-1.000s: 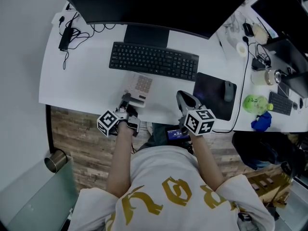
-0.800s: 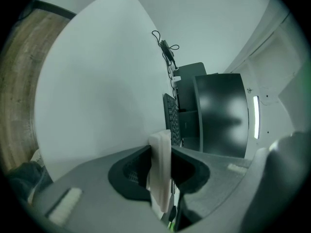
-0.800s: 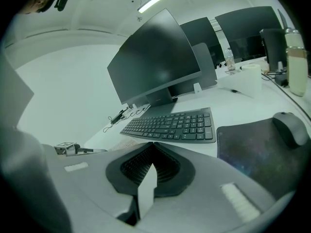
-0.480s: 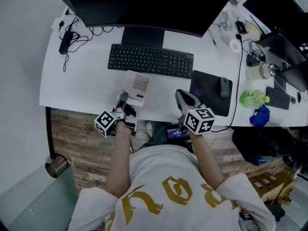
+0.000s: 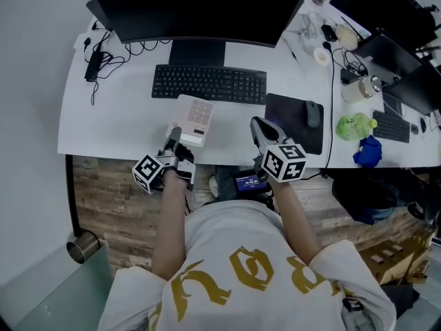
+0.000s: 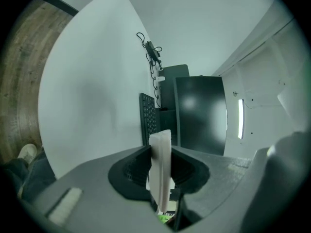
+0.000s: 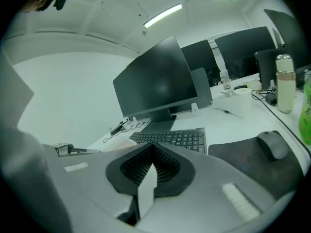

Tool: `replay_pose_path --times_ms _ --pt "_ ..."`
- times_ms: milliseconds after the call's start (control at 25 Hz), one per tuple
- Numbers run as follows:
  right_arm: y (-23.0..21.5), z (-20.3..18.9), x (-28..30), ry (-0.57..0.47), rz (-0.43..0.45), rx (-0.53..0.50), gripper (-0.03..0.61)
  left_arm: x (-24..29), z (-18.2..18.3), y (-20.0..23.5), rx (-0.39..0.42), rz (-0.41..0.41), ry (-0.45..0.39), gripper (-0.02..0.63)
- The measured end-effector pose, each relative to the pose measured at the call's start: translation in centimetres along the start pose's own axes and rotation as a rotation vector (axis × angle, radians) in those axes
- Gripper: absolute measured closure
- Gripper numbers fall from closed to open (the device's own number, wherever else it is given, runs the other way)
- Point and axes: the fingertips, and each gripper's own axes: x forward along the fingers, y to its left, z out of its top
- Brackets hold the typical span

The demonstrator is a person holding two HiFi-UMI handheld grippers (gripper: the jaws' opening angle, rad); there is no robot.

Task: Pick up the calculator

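The white calculator [image 5: 192, 118] sticks out over the white desk [image 5: 114, 119], tilted, just in front of the black keyboard [image 5: 209, 83]. My left gripper [image 5: 174, 138] is shut on its near edge. In the left gripper view the calculator [image 6: 160, 166] shows edge-on, pinched between the two dark jaws of the left gripper [image 6: 161, 183]. My right gripper [image 5: 259, 127] hovers over the desk's front edge, to the right of the calculator and apart from it. In the right gripper view the right gripper [image 7: 148, 178] has its jaws together with nothing held.
A large black monitor [image 5: 200, 9] stands behind the keyboard. A mouse [image 5: 312, 114] lies on a dark mousepad [image 5: 286, 116] right of my right gripper. Cables and an adapter [image 5: 91, 47] lie at the desk's back left. A green bottle [image 5: 355, 125] and clutter sit far right.
Both grippers have risen. The left one has lifted the calculator's near end off the desk while keeping hold of it.
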Motion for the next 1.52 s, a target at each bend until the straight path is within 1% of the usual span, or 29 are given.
replay_pose_path --times_ms 120,280,480,600,680,880,1000,1120,1520 --pt "0.5 0.4 -0.9 -0.034 0.012 0.017 0.555 -0.7 -0.3 -0.8 -0.006 -0.024 -0.005 0.414" --pt "1.4 0.3 -1.2 -0.021 0.013 -0.021 0.555 -1.9 -0.1 -1.8 -0.009 -0.049 -0.015 0.414" --pt "2.4 0.5 -1.7 -0.029 0.015 -0.054 0.555 -4.0 0.4 -3.0 -0.004 -0.083 -0.032 0.414" --pt "2.7 0.7 -2.1 -0.032 0.016 -0.075 0.555 -5.1 0.6 -3.8 -0.014 -0.108 -0.051 0.414" --pt "2.9 0.8 -2.4 -0.034 0.017 -0.086 0.555 -5.6 0.6 -4.1 -0.025 -0.121 -0.058 0.414" --pt "3.1 1.0 -2.9 -0.046 0.014 -0.099 0.555 -6.5 0.2 -5.2 -0.016 -0.149 -0.057 0.414" --pt "3.1 1.2 -3.2 -0.055 0.013 -0.101 0.555 -6.8 0.2 -5.2 -0.01 -0.149 -0.059 0.414" --pt "3.4 1.1 -3.4 -0.054 0.013 -0.106 0.555 -6.9 0.0 -5.4 -0.028 -0.16 -0.054 0.414" --pt "3.7 1.0 -3.3 -0.051 0.019 -0.112 0.555 -7.0 -0.2 -5.5 -0.045 -0.165 -0.049 0.414"
